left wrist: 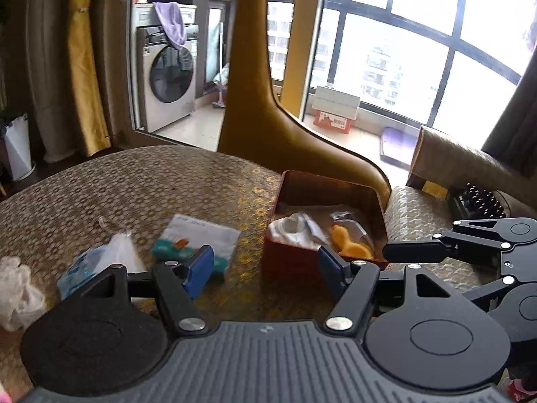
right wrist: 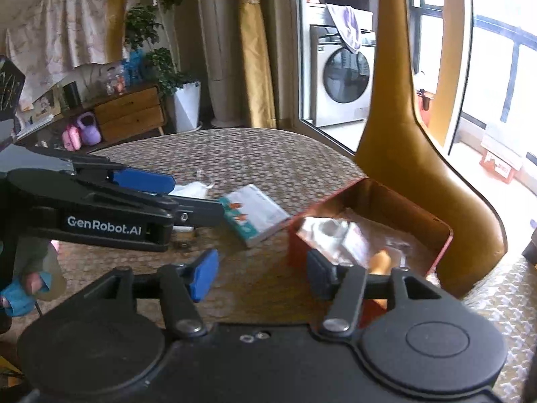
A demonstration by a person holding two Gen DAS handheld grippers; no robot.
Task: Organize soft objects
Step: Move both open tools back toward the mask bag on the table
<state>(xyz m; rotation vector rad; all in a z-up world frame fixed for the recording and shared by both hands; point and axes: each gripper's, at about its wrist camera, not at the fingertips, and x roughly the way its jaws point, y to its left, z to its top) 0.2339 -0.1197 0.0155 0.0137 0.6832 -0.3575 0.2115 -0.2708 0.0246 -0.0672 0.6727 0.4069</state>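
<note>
A red box (left wrist: 288, 262) stands on the patterned table (left wrist: 134, 184) and holds a white soft item (left wrist: 292, 230), clear wrappers and an orange piece (left wrist: 349, 241). A teal-and-white tissue pack (left wrist: 201, 238) lies left of it, then a clear blue-printed bag (left wrist: 97, 262) and a crumpled white cloth (left wrist: 16, 288). My left gripper (left wrist: 265, 273) is open and empty, hovering before the box. My right gripper (right wrist: 261, 273) is open and empty at the near corner of the box (right wrist: 439, 248). The tissue pack (right wrist: 255, 215) lies beyond it. The left gripper (right wrist: 147, 184) shows at the left.
A tall mustard chair back (left wrist: 258, 100) rises behind the box. A patterned chair seat (left wrist: 419, 215) with a black beaded object (left wrist: 480, 201) is at the right. Glass doors, a washing machine (left wrist: 171, 77) and curtains stand beyond the table.
</note>
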